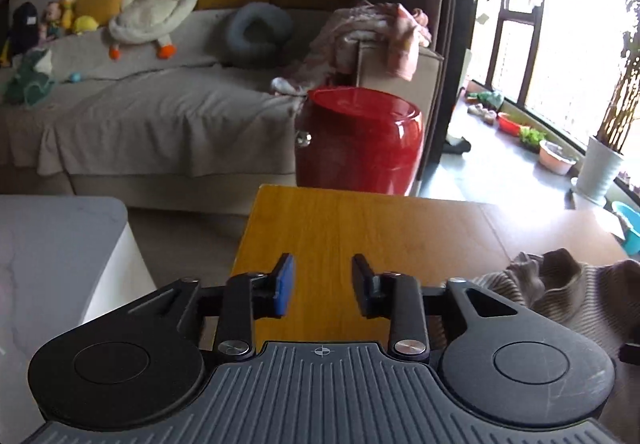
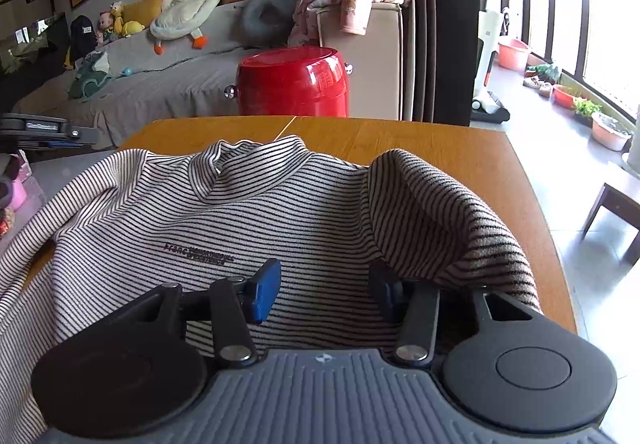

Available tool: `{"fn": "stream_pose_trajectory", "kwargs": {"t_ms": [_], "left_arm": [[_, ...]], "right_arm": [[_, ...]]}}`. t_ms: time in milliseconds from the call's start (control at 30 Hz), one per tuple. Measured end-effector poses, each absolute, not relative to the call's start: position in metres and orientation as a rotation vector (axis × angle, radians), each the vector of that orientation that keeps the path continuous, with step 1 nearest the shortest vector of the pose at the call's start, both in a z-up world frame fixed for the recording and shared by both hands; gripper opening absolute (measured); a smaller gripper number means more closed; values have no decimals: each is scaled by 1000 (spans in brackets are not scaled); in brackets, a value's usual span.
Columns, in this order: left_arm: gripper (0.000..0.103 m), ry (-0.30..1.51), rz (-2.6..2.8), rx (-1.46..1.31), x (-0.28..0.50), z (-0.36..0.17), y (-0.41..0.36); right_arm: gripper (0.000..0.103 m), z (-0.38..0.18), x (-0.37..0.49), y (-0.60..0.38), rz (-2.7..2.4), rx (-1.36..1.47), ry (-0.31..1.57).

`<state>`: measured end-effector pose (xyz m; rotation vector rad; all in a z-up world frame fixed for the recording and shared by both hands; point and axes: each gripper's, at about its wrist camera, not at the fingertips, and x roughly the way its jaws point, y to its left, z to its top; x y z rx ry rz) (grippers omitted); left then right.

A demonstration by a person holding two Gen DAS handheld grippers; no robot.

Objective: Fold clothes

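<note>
A white shirt with thin black stripes (image 2: 256, 212) lies front up on the wooden table (image 2: 420, 140), collar toward the far edge. Its right sleeve (image 2: 432, 220) is folded over and drapes across the right finger of my right gripper (image 2: 324, 294), which is open just above the shirt's chest. My left gripper (image 1: 322, 286) is open and empty over bare table (image 1: 340, 228) near its left edge. In the left wrist view a bunched part of the shirt (image 1: 560, 284) shows at the right.
A red drum stool (image 2: 294, 82) stands past the table's far edge, before a sofa (image 2: 168, 84) with plush toys and pink clothes (image 2: 352, 0). A white marble table (image 1: 52, 244) stands left of the wooden table. Basins and plants line the window at the right.
</note>
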<state>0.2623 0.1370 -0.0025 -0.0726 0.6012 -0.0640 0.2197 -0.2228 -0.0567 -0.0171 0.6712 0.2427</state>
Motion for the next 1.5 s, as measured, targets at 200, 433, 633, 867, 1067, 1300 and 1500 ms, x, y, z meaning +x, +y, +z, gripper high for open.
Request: {"fn": "stream_pose_trajectory", "kwargs": {"t_ms": [200,433,633,867,1067,1300,1500], "left_arm": [[81,645,-243,-110,211,-2,126],[96,629,-404,-131,158,-6,93],[98,648,-509,-94,145,-33,44],[101,693,-551,-217,131,-53,33],[103,692,-553,-233,119,-51,42],[103,718,-545,-291,129,-64,49],[103,697,-563,-309,129,-66,53]], "right_arm": [[49,-46,215,-209,194,-182,625],[48,-19,152,-239,182,-167,618],[52,5,78,-267,294,-108,674],[60,-35,37,-229,298,-332,732],[10,28,71,-286,77,-191,554],[10,125,106,-374,-158,47,335],[10,156,130,-370,-55,171,297]]}}
